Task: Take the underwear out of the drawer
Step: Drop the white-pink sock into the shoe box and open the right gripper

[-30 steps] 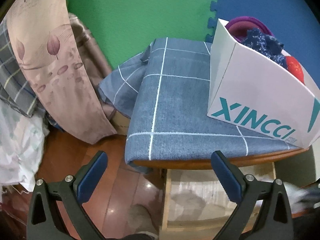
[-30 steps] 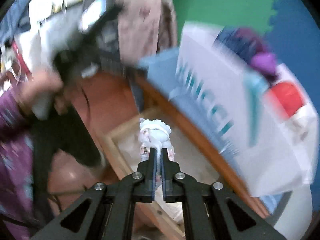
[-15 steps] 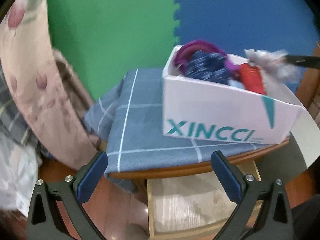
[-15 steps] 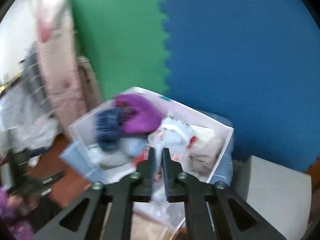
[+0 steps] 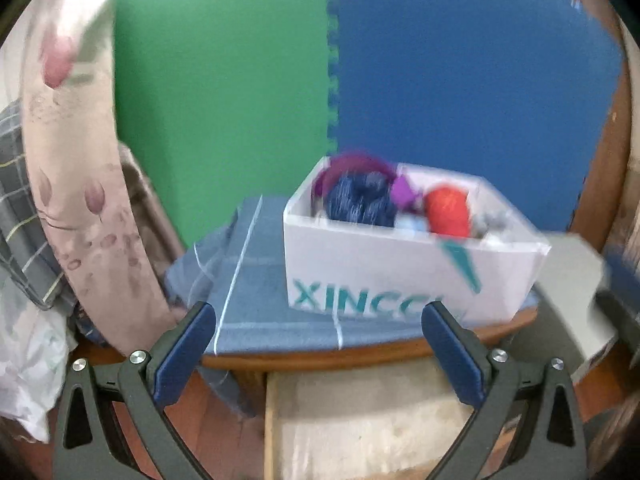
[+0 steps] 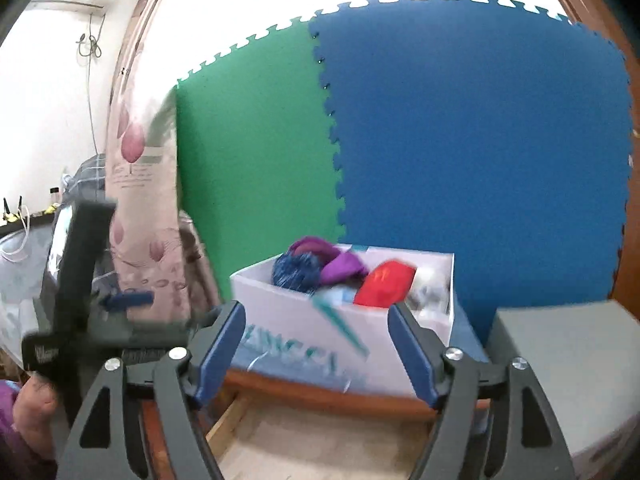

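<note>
The white XINCCI box (image 5: pixel 400 276) stands on a blue checked cloth (image 5: pixel 256 280) over a wooden table. In it lie navy (image 5: pixel 360 204), purple (image 5: pixel 352 168) and red underwear (image 5: pixel 448 212), with a pale grey-white piece (image 5: pixel 496 220) at its right end. Below the table edge the drawer (image 5: pixel 360 420) is pulled out, showing only its pale bottom. My left gripper (image 5: pixel 316 320) is open and holds nothing. In front of the box (image 6: pixel 320 320), my right gripper (image 6: pixel 316 320) has its jaws opening, nothing between them. The pale piece (image 6: pixel 428 288) lies beside the red one (image 6: pixel 384 284).
Green and blue foam mats (image 6: pixel 440 160) stand behind the table. A floral curtain (image 5: pixel 80 220) and piled fabric hang at the left. A grey box (image 6: pixel 560 360) sits right of the table. A person's hand (image 6: pixel 32 400) grips the left tool's black body.
My right gripper carried the pale underwear from the drawer up over the box, let it go and drew back with jaws spread. The left gripper rose and tilted upward, staying open.
</note>
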A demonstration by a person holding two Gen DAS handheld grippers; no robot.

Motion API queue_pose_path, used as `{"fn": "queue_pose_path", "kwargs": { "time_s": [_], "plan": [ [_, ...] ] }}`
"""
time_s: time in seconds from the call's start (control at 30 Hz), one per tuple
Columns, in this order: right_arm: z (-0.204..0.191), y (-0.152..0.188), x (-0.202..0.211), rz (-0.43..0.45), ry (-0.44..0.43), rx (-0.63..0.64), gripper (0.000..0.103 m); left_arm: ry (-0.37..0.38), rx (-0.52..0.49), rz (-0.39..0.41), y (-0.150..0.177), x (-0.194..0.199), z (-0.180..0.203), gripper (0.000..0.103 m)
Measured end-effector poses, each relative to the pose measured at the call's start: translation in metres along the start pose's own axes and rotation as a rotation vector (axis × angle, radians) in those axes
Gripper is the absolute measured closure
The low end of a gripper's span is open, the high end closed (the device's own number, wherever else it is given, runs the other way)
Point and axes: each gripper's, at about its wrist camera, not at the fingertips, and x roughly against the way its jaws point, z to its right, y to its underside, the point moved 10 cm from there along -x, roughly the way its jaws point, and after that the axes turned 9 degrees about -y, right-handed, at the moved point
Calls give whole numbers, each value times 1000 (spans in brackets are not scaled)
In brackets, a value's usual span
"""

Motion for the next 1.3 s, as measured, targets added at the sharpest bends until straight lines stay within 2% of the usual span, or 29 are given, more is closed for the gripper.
{"fn": "queue_pose_path", "kwargs": {
  "time_s": [0.07, 0.27, 0.4, 0.53, 0.77, 0.97, 1.13, 1.3],
  "plan": [
    [-9, 5, 5, 7, -22, -13, 25, -12, -12, 59, -7, 19, 4, 1],
    [-9, 18, 12, 44, -31, -51, 24, 10, -39, 0, -4, 33, 23, 0],
    [-7, 21, 22, 47, -29, -61, 24, -46, -75, -64, 6, 35, 26, 0],
    [-10, 20, 31, 58, -34, -49, 24, -49, -42, -1, 3, 45, 22, 0],
    [-11, 20, 36, 66, -38, -50, 24, -14, -27, -94, 15, 32, 27, 0],
    [-10, 25, 33, 48, -43, -59, 24, -89, -66, -87, 30, 27, 30, 1],
    [-11, 26, 34, 50, -45, -56, 24, -86, -50, -114, 36, 20, 24, 1],
    [-11, 29, 32, 43, -46, -60, 23, -94, -56, -100, 35, 23, 23, 1]
  ]
}}
